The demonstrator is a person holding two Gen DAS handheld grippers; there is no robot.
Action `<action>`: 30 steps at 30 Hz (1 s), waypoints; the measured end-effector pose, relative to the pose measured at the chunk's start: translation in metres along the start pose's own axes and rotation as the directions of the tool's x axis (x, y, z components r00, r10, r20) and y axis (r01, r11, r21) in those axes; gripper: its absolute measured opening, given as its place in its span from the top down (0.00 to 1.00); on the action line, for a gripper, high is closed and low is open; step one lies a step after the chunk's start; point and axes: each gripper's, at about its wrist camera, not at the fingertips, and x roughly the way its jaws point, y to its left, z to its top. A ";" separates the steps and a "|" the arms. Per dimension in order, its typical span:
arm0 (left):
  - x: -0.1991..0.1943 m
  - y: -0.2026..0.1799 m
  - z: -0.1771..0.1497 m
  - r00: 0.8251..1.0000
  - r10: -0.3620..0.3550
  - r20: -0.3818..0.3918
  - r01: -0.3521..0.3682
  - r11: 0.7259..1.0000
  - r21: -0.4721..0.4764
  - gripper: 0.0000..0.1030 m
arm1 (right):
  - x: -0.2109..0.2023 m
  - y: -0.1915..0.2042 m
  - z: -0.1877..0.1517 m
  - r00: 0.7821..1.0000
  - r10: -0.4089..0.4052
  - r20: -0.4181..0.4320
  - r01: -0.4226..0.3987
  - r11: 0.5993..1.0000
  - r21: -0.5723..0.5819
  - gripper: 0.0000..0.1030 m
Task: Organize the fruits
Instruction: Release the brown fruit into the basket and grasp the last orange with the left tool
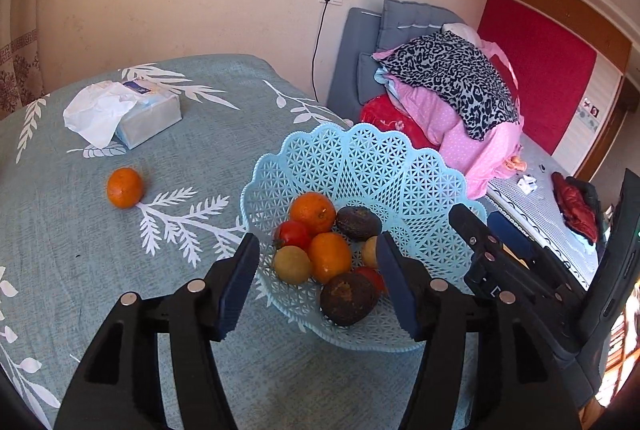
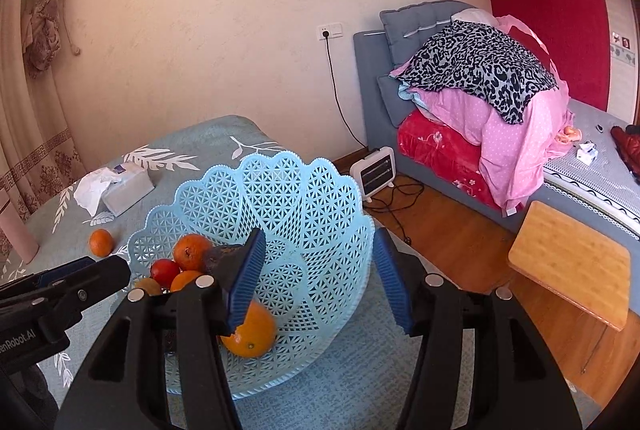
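Observation:
A light blue lattice basket (image 1: 400, 173) (image 2: 304, 205) sits near the table's right edge and holds several fruits: oranges (image 1: 313, 211), a red tomato (image 1: 293, 234), yellow-green fruits (image 1: 292, 265) and dark brown ones (image 1: 347, 298). One loose orange (image 1: 125, 187) (image 2: 101, 242) lies on the cloth to the left. My left gripper (image 1: 318, 284) is open and empty, just above the basket's near side. My right gripper (image 2: 318, 280) is open over the basket's right wall; an orange (image 2: 250, 332) lies in the basket by its left finger.
A tissue box (image 1: 140, 117) (image 2: 124, 189) sits at the table's far side. The table wears a blue-grey leaf-print cloth (image 1: 80, 250). To the right are a bed with piled bedding (image 2: 480, 97), a small heater (image 2: 374, 171) on the floor and a wooden stool (image 2: 568, 262).

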 end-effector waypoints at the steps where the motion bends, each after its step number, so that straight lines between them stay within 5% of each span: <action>1: 0.001 0.004 0.001 1.000 0.009 -0.001 -0.009 1.000 -0.008 0.41 | 0.000 0.000 0.000 1.000 0.001 0.001 -0.001 1.000 0.001 0.44; 18: 0.009 0.128 0.018 0.966 0.257 -0.018 -0.255 0.945 -0.204 0.41 | -0.001 0.002 -0.001 1.000 0.005 0.007 -0.005 1.000 -0.003 0.38; 28: 0.063 0.157 0.034 0.948 0.299 -0.110 -0.315 0.929 -0.195 0.44 | 0.001 0.002 -0.002 1.000 0.005 0.000 -0.005 1.000 -0.008 0.38; 30: 0.073 0.164 0.036 0.946 0.295 -0.136 -0.318 0.926 -0.205 0.51 | 0.002 0.002 -0.002 1.000 0.004 -0.002 -0.004 1.000 -0.009 0.38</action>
